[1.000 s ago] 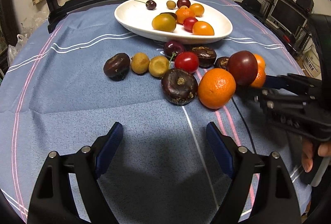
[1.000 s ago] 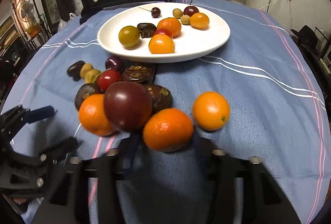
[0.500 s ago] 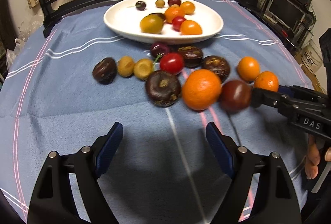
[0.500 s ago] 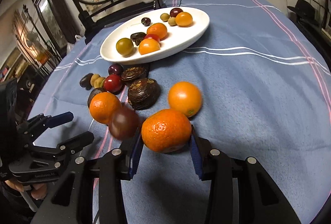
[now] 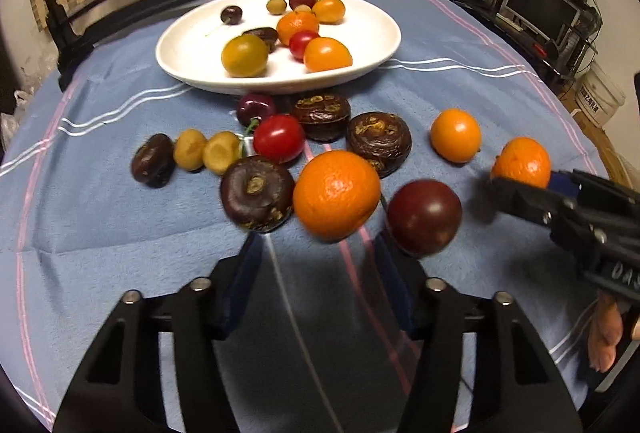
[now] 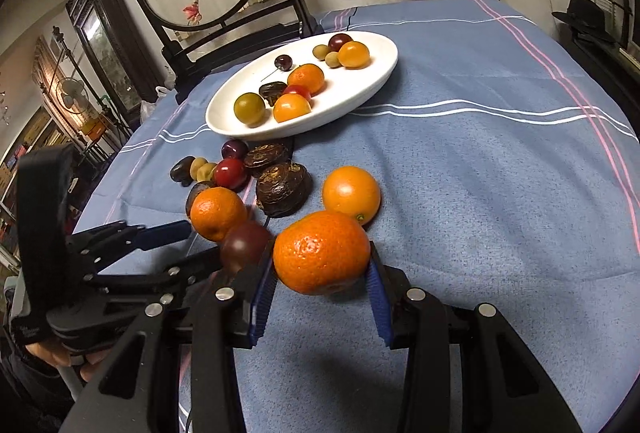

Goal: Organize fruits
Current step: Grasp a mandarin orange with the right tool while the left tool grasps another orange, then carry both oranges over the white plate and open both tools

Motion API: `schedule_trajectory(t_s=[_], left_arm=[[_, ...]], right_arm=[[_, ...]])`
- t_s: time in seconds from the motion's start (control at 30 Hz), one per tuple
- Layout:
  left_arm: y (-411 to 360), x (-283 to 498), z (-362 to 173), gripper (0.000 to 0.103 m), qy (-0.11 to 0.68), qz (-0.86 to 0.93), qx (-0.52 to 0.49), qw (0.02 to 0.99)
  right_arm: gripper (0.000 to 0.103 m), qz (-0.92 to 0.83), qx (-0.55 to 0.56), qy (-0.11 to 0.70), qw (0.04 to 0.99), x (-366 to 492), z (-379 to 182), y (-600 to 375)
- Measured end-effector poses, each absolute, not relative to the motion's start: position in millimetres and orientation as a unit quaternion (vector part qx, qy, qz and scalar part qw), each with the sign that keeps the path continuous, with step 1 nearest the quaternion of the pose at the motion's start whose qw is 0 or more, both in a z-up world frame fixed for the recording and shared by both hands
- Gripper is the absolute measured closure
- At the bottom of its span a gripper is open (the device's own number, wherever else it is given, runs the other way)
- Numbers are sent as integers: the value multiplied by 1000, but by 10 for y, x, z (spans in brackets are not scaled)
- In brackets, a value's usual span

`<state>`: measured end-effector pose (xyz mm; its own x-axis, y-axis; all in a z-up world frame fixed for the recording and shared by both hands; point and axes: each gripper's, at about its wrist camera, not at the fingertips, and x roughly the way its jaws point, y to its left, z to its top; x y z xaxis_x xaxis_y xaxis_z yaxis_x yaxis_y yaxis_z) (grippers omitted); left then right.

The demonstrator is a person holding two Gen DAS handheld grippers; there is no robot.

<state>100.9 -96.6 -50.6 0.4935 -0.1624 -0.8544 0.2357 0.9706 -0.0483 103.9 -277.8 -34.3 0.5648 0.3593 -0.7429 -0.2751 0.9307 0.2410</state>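
Blue cloth with white and pink stripes covers the bench, and a white oval plate near its far side holds a handful of small fruits, among them a mandarin, a cherry and a yellow-green plum. Between the plate and the cameras a loose cluster lies on the cloth: a red cherry tomato, several dark brown water chestnuts, two small tan fruits and a large orange. The right hand-held gripper has its blue-padded fingers set against both sides of a tangerine, pinching it at the near end of the cluster, just in front of a smaller orange. A dark purple plum sits just beside that gripper's left finger, between the tangerine and the large orange. The left hand-held gripper is spread wide and holds nothing, its fingers low over the cloth right in front of the large orange.
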Motion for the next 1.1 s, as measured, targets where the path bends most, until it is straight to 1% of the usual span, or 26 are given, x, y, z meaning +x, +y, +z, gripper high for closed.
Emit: schedule_trajectory(t_s=[0.27, 0.3, 0.4, 0.6, 0.8, 0.97, 1.1], left_arm=[[-1138, 1152, -533, 56, 493, -121, 31, 861], [-1147, 1175, -540, 61, 489, -116, 36, 864], [-1111, 1171, -533, 63, 486, -123, 29, 865], [-972, 1014, -417, 63, 480, -130, 25, 867], [-764, 964, -129, 63, 455, -141, 17, 879], [-609, 1274, 100, 63, 438, -124, 13, 890], [-503, 1680, 114, 63, 436, -88, 7, 896]], right_arm=[[60, 177, 46, 430, 884, 1038, -348, -2771], [60, 177, 46, 430, 884, 1035, -346, -2774], [60, 176, 47, 429, 885, 1030, -343, -2785], [60, 176, 48, 422, 888, 1029, -332, -2784], [60, 178, 48, 386, 904, 989, -158, -2742], [60, 189, 18, 363, 912, 1133, 141, -2542], [60, 180, -9, 353, 918, 1456, 270, -2372]])
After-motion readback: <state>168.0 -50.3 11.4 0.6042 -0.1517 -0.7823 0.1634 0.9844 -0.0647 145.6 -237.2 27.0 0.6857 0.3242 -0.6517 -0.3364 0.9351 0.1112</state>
